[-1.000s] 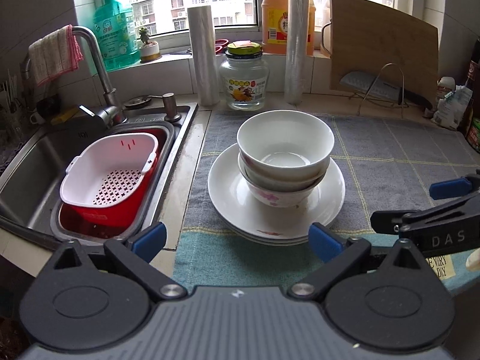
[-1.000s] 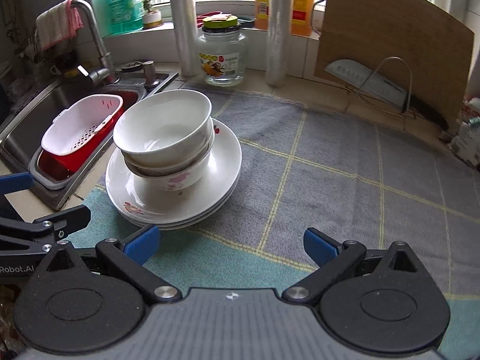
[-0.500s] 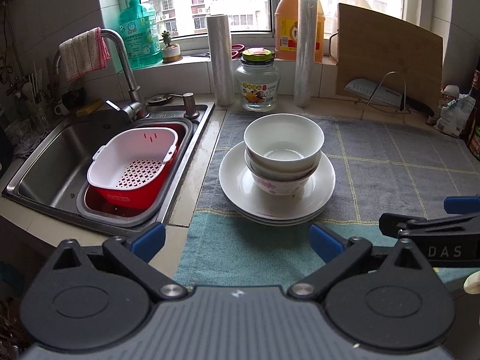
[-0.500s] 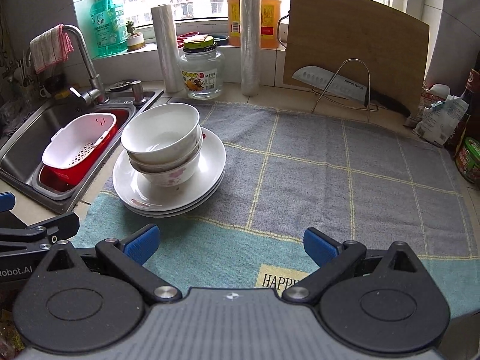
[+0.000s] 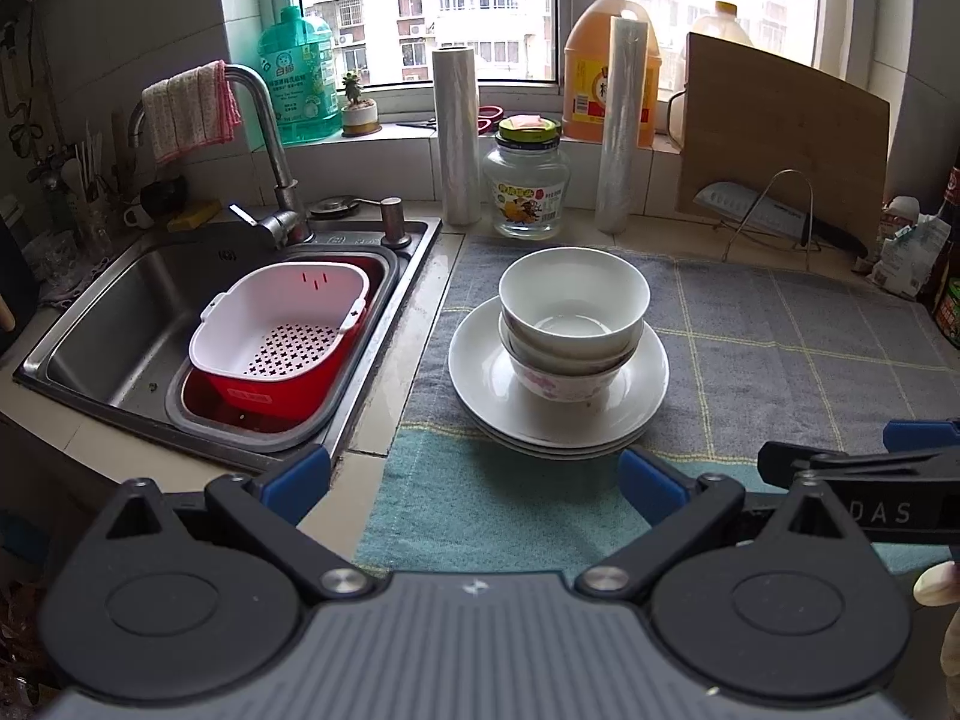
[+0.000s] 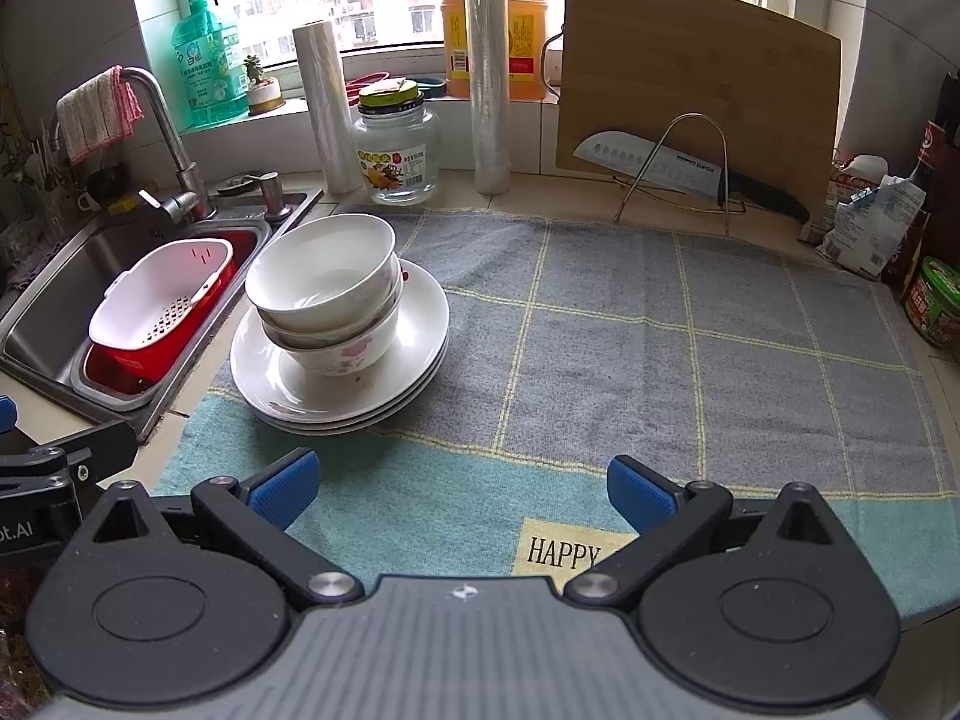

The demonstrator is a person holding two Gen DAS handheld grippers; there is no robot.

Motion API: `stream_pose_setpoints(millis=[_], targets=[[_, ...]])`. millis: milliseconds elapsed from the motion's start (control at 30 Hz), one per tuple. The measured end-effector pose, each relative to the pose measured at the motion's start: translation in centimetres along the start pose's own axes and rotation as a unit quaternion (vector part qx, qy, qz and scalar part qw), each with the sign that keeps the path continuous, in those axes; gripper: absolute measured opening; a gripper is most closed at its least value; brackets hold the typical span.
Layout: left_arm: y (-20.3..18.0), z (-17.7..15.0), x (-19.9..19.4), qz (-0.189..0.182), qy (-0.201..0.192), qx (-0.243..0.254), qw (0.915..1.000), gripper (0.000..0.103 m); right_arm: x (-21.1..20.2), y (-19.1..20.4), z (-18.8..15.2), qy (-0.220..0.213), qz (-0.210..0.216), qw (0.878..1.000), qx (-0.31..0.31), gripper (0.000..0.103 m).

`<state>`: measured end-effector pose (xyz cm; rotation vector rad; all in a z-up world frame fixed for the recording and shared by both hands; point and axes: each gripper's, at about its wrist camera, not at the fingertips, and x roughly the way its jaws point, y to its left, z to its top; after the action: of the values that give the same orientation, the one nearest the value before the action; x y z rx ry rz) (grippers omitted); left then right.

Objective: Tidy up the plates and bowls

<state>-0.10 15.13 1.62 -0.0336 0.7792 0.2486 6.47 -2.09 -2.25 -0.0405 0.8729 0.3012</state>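
Both the left gripper (image 5: 474,477) and the right gripper (image 6: 459,489) hang spread and empty at frame bottom, while the bowls (image 5: 573,315) nest on stacked plates (image 5: 558,390) mid-frame: glazed, slippery, breakable, probably best pinched by a rim.

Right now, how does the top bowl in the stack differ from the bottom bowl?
The top bowl is plain white; the bottom bowl has pink flowers on its side. The top bowl shows its whole inside, while the bottom bowl is covered by the bowls nested in it, so only its outer wall shows. The bottom bowl rests on the plates; the top bowl sits highest. Both are upright.
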Motion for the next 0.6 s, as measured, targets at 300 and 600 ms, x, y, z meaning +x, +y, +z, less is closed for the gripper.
stream_pose_setpoints(millis=[300, 600], targets=[[-0.24, 0.29, -0.11, -0.006, -0.003, 0.005, 1.0000, 0.102, -0.09, -0.11, 0.03, -0.002, -0.002, 1.000, 0.001, 0.103], [-0.32, 0.51, -0.05, -0.007, -0.002, 0.007, 1.0000, 0.102, -0.03, -0.09, 0.31, -0.004, 0.001, 1.000, -0.001, 0.103]])
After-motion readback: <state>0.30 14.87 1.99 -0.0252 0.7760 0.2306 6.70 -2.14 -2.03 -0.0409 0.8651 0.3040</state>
